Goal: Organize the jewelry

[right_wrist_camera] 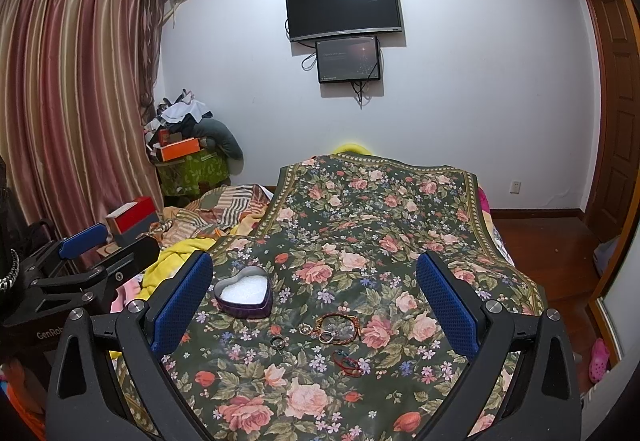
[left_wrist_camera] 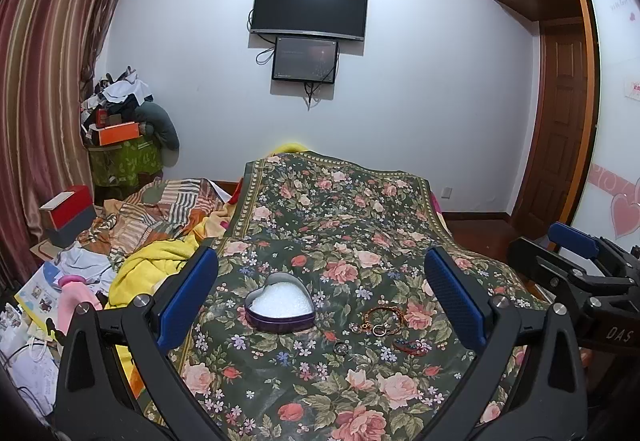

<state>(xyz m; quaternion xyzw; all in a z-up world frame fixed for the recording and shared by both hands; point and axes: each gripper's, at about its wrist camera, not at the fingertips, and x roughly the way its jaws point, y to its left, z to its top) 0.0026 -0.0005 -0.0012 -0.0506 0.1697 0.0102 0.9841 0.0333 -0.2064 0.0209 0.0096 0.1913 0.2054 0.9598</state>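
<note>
Hovering wide open and empty, both the left gripper (left_wrist_camera: 320, 297) and right gripper (right_wrist_camera: 314, 293); bracelets (right_wrist_camera: 338, 327) lie right of the heart-shaped tin (right_wrist_camera: 244, 297), nearer the right one.

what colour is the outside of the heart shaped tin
Dark purple; the heart-shaped tin shows best in the left wrist view.

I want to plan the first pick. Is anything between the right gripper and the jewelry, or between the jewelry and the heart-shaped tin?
Nothing visible. The open right gripper faces the gold bracelet with rings directly, and only bare floral cloth separates it from the purple heart-shaped tin.
</note>
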